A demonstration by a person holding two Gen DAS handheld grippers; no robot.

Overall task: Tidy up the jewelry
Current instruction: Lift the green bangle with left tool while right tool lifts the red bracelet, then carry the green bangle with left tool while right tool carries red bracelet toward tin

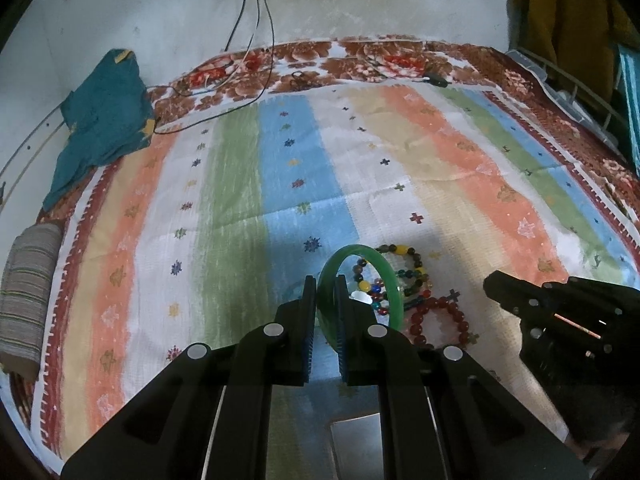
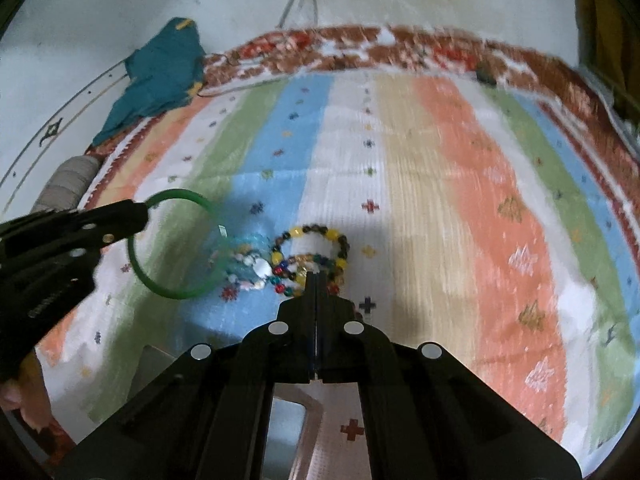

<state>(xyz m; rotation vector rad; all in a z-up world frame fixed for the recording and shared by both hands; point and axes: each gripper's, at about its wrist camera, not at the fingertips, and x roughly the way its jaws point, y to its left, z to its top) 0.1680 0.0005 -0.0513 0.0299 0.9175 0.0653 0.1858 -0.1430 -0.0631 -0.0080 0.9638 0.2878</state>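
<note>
Green bangle (image 1: 360, 280) pinched on edge in left claw (image 1: 325, 312), lifted clear of bead pile (image 1: 400, 280) at 1 o'clock to separate it | right claw (image 2: 316, 288) pressed together, empty, over beads | bed (image 1: 240, 200) below

- A striped woven bedspread (image 1: 280, 152) in orange, green, blue and cream covers the bed, with a brown floral border (image 1: 380, 56) along its far edge.
- A stained whitish wall (image 1: 160, 8) rises behind, with dark cables (image 1: 264, 20) hanging.
- A crumpled teal cloth (image 1: 100, 120) lies at the far left corner.
</note>
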